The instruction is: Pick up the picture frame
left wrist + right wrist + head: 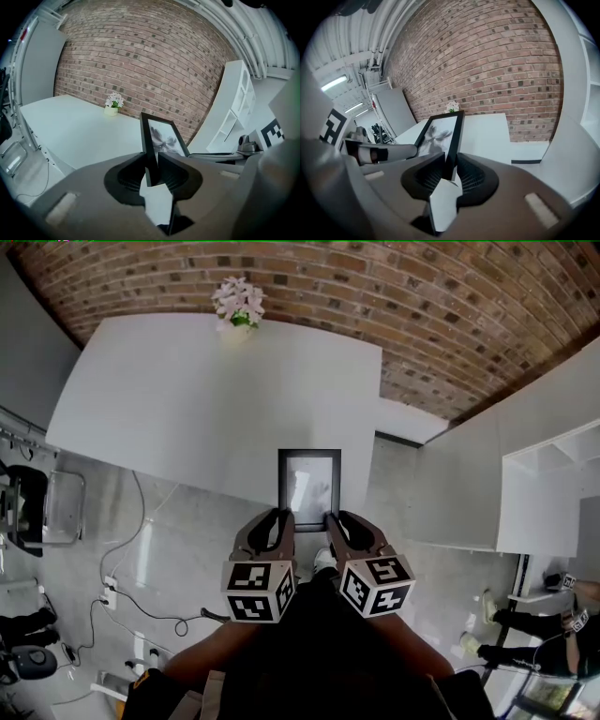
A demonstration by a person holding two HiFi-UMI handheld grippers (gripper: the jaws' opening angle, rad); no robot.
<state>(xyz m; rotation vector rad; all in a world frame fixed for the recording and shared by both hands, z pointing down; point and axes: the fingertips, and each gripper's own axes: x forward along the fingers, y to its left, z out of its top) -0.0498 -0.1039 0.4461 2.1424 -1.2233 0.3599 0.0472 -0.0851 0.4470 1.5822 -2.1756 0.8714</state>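
Observation:
A black picture frame with a grey print is held in the air over the front edge of the white table, its far end tilted up. My left gripper is shut on the frame's near left edge, and my right gripper is shut on its near right edge. In the left gripper view the frame rises from between the jaws of the left gripper, which pinch its black border. In the right gripper view the frame leans away from the right gripper, whose jaws squeeze the border.
A small pot of pale flowers stands at the table's far edge, against a brick wall. White shelving is on the right. A chair and floor cables lie left. A person's legs show at far right.

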